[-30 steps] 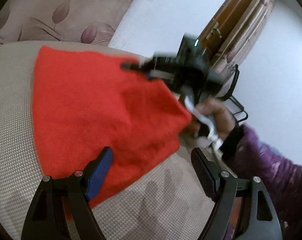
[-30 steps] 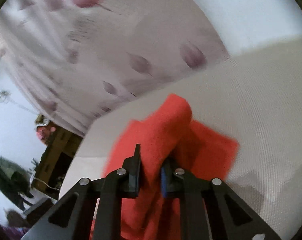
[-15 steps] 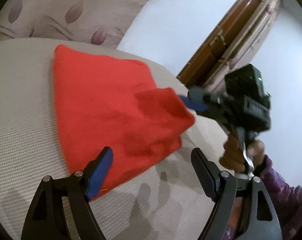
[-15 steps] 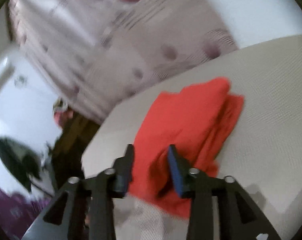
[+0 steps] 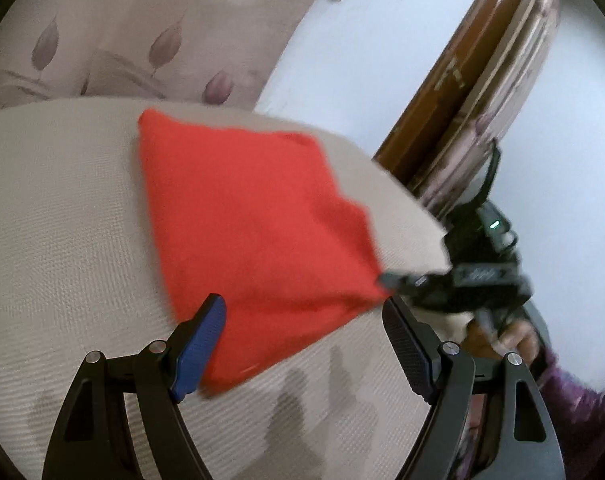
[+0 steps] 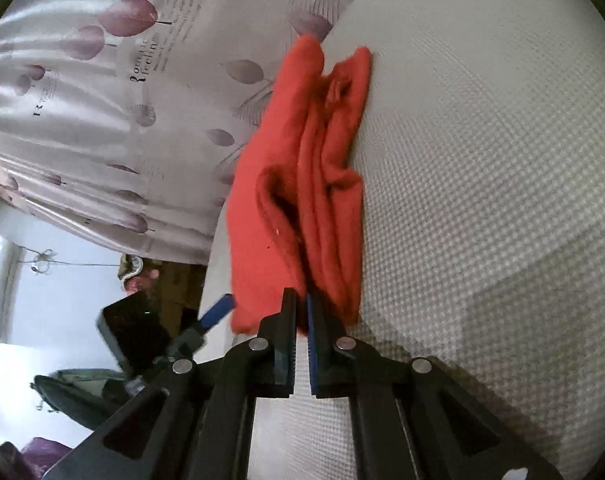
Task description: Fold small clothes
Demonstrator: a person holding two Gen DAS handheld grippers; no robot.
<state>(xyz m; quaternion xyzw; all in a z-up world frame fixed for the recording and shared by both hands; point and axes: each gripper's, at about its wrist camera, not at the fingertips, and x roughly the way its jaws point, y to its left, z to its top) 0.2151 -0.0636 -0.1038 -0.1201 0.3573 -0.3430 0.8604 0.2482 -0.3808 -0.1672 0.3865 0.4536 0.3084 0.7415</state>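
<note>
A red garment lies folded on a beige textured surface. In the right wrist view it shows as a bunched stack of layers. My right gripper is shut on the near corner of the red garment; in the left wrist view the right gripper pinches the garment's right corner, which is pulled taut. My left gripper is open and empty, its fingers straddling the garment's near edge just above the surface.
A leaf-patterned curtain hangs behind the surface. A white wall and a brown wooden door frame are at the right. The surface's edge drops off near the right gripper.
My right gripper has closed on the garment's corner and pulled it toward the right edge, drawing the cloth taut. The left gripper stayed open over the near edge.
</note>
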